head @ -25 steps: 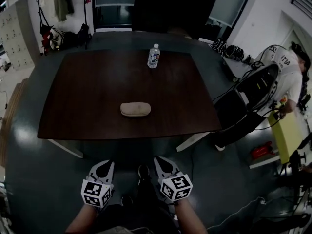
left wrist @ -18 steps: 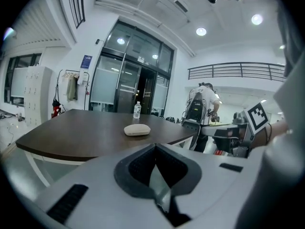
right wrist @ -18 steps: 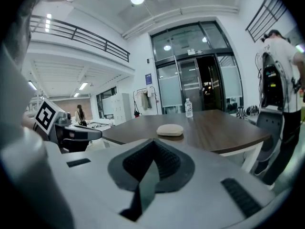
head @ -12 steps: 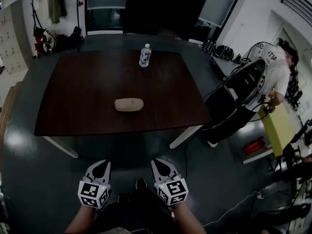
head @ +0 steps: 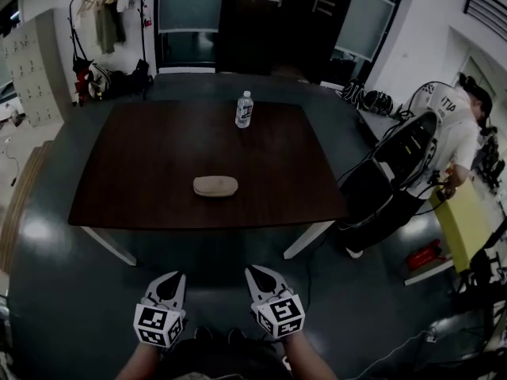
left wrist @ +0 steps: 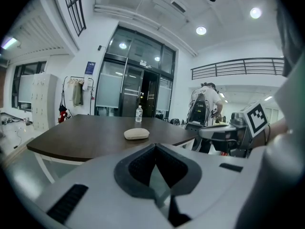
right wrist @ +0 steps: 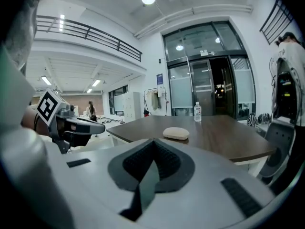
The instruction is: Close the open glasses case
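Beige glasses case (head: pixel 215 185) lies at the middle of the table (head: pixel 142 165), long axis along the table's near edge. Left gripper (head: pixel 169 282) and right gripper (head: pixel 258 275) hang well short of that edge, jaws together, empty.

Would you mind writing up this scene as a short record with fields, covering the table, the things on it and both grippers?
surface: dark wooden table
glasses case: beige, lying flat near the table's middle; no open lid visible from here
water bottle: upright near the far edge, apart from the case
left gripper: held low, short of the table, jaws together, nothing between them
right gripper: held low beside the left one, jaws together, nothing between them
contact with case: none
bystander: person at the right, off the table
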Motion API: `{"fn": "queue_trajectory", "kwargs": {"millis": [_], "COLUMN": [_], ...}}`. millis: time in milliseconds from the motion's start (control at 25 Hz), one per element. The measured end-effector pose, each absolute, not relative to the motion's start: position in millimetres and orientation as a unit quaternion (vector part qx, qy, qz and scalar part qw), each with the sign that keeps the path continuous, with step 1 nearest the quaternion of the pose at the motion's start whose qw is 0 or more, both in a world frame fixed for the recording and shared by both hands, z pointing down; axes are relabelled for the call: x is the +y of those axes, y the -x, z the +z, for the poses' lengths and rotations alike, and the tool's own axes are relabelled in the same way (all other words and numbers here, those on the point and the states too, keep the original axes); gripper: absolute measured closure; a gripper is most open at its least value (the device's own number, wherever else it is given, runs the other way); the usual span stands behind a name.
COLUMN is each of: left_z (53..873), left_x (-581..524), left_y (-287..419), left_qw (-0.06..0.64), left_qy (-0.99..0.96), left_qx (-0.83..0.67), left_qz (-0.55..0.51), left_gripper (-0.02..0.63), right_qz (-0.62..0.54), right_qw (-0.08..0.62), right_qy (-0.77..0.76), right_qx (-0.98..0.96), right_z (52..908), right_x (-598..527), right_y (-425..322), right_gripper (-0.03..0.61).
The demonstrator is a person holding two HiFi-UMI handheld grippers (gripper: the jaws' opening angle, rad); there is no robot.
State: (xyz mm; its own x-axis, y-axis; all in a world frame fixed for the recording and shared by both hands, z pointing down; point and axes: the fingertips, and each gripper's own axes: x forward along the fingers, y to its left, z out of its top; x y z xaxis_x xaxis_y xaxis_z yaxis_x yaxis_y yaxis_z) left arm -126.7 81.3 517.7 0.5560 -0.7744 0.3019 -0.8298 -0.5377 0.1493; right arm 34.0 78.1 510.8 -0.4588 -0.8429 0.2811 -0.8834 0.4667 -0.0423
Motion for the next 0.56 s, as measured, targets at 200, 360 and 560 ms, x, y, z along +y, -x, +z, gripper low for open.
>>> {"fn": "queue_trajectory", "kwargs": {"millis": [200,360,560], "left_z": [511.3,514.8,519.0], "left_x": [94.4,104.7,117.3], "left_y": [111.4,103.8,99.8], "left_qw": [0.136,0.138,0.142], "left_qy": [-0.872,-0.872,-0.871], "left_qx": [-0.459,-0.458,-0.458], "left_qz": [0.101,0.105,0.111], "left_gripper": [0.604,0.604,0.604], "right_qz": [0.099,0.107,0.116], "right_qw": [0.098,0.104,0.118], "right_qy": [-0.504,-0.497,-0.494], "right_qx": [-0.853,-0.855,-0.854], "right_z": [504.1,510.6,520.1], "right_x": [82.7,93.3,108.4], "right_y": [-43.6,-48.7,-57.8], "right_gripper": [0.591,0.591,0.591]}}
